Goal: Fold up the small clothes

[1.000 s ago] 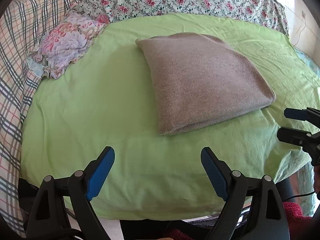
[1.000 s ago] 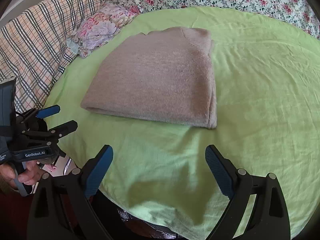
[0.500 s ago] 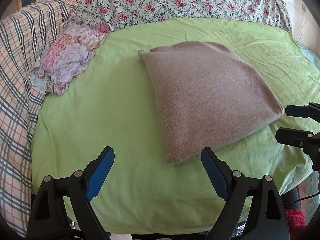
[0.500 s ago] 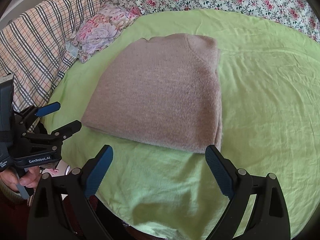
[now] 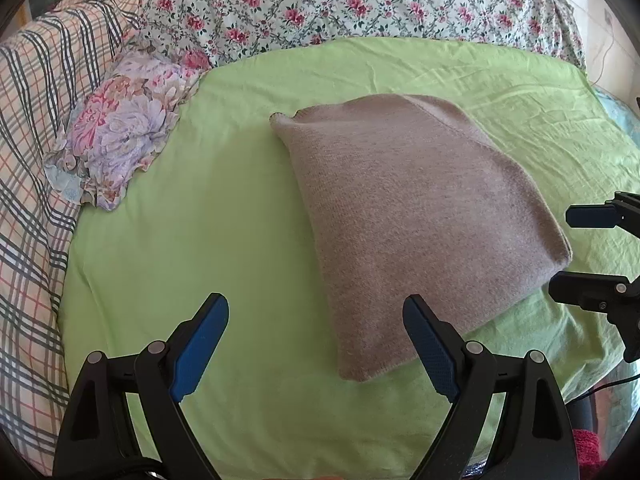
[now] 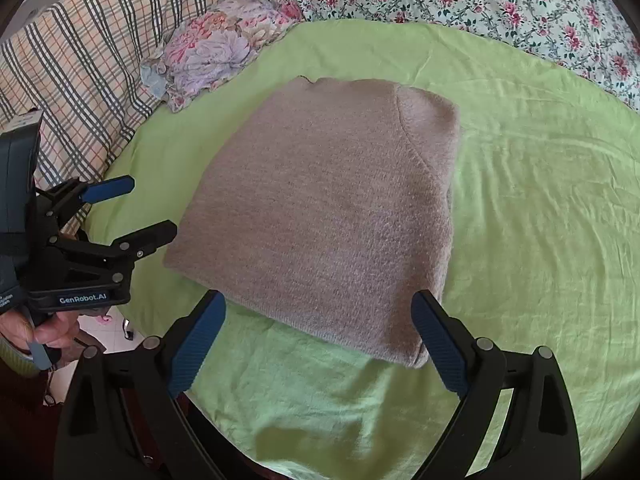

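A taupe knit sweater (image 5: 404,216) lies folded into a flat rectangle on the green sheet (image 5: 200,240); it also shows in the right wrist view (image 6: 332,216). My left gripper (image 5: 316,320) is open and empty, low over the sheet, its right finger at the sweater's near corner. It shows from the side in the right wrist view (image 6: 152,210). My right gripper (image 6: 318,316) is open and empty, its jaws straddling the sweater's near edge. It shows at the right edge of the left wrist view (image 5: 568,252).
A small floral cushion (image 5: 120,140) lies at the sheet's left. A plaid blanket (image 5: 28,140) runs along the left, a rose-print cover (image 5: 360,4) along the back. The bed's near edge drops to the floor (image 6: 104,320).
Both grippers have moved forward toward the sweater, which now sits larger and closer in both views. The jaws have stayed open. The sweater has not moved.
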A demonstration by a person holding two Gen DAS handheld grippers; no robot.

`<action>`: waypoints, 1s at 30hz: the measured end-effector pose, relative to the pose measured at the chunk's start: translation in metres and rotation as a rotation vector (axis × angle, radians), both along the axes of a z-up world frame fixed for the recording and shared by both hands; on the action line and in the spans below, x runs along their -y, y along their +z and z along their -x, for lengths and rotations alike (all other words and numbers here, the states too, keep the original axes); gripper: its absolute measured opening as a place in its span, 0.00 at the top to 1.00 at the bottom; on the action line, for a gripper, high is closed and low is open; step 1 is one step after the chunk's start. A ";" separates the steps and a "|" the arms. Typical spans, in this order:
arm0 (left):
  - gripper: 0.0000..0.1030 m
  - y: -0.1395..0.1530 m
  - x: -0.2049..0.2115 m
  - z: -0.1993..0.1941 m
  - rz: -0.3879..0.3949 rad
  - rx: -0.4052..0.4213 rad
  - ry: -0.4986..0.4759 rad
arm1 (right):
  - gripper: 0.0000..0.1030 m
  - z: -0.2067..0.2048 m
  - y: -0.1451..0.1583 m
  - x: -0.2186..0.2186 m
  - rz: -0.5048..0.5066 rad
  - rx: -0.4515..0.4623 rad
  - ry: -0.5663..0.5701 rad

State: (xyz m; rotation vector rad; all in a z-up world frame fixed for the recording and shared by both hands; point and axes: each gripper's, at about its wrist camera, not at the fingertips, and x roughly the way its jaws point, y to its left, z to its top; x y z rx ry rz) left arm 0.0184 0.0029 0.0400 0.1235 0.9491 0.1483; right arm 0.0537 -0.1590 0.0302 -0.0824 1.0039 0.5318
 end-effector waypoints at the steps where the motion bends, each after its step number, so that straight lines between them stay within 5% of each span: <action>1: 0.13 0.000 0.000 -0.001 0.001 -0.003 0.001 | 0.09 -0.002 -0.001 0.000 0.001 -0.004 0.004; 30: 0.13 -0.001 0.003 -0.016 0.010 -0.032 -0.030 | 0.09 -0.030 -0.006 -0.001 -0.013 -0.055 0.018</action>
